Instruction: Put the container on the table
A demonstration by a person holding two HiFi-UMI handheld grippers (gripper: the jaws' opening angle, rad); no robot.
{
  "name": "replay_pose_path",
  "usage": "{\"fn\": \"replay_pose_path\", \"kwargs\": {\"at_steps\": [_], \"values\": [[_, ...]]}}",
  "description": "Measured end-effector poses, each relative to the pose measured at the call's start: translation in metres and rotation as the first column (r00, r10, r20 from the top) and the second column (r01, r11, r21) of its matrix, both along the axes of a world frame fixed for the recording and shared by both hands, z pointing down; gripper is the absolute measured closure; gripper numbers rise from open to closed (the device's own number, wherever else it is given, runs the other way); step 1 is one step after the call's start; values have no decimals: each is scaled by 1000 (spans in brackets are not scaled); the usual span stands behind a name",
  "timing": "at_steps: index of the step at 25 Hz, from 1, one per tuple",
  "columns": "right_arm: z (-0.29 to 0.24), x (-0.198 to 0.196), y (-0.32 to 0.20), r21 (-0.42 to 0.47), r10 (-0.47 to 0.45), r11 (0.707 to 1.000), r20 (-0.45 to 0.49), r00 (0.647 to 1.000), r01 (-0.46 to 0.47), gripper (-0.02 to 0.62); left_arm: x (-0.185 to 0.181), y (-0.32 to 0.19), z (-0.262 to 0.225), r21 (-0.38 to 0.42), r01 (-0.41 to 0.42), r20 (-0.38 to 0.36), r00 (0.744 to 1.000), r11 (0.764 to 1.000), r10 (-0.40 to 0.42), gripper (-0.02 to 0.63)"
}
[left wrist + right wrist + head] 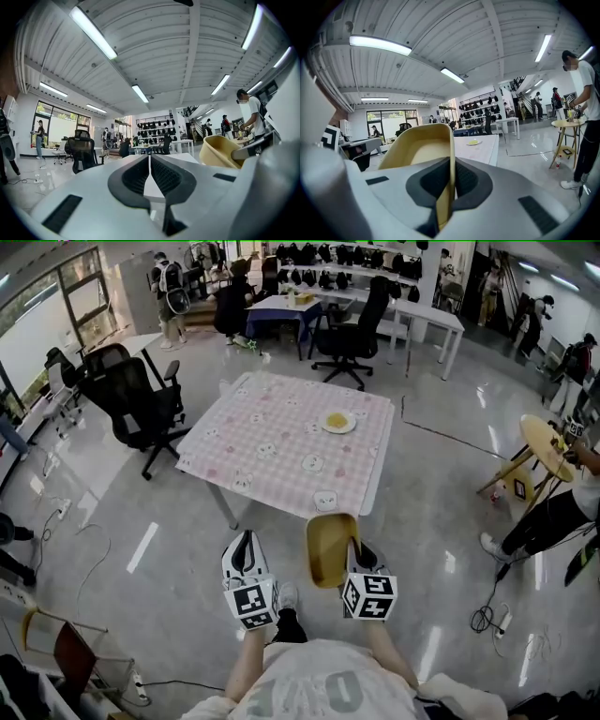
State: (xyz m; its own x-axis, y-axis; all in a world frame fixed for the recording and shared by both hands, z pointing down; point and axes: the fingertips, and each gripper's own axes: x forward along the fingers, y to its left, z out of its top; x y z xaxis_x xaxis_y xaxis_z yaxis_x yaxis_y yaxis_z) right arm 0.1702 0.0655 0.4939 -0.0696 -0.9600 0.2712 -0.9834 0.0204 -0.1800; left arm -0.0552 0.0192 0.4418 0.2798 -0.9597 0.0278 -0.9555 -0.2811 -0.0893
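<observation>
A tan rectangular container (332, 547) hangs in the air just short of the table's near edge, with my right gripper (358, 555) shut on its right wall. In the right gripper view that wall (449, 164) runs straight between the jaws. The table (272, 460) wears a pink patterned cloth and carries a white plate with yellow food (338, 422) at its far right. My left gripper (244, 554) is shut and holds nothing, level with the right one; its jaws (149, 172) meet edge to edge. The container (220, 151) shows at the right of the left gripper view.
Black office chairs (141, 404) stand left of the table and another (352, 334) beyond it. A small round wooden table (547, 448) with a person beside it is at the right. Cables (487, 610) lie on the shiny floor. More tables and people fill the back.
</observation>
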Motion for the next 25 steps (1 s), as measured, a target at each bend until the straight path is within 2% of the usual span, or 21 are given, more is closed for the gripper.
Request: {"fn": "replay_pose_path", "kwargs": {"at_steps": [10,15,20,25], "values": [[-17,-42,-167,-11,15,1000,-8,1000,-15,565,-21,-170,-9,-23,-67,-7,998,998,66,574],[-21,-67,-237,-6,10,1000,1,1000,-10,565,-37,-239,-16,3,-79,4,997,997,79,574],[-19,-83,-285,-15,5,1000,9,1000,-5,565,-50,-286,-22,27,-84,22,996,996,83,574],[-12,-88,-306,-37,1,999,13,1000,0,565,-54,-307,-15,6,-73,25,997,997,73,574]]}}
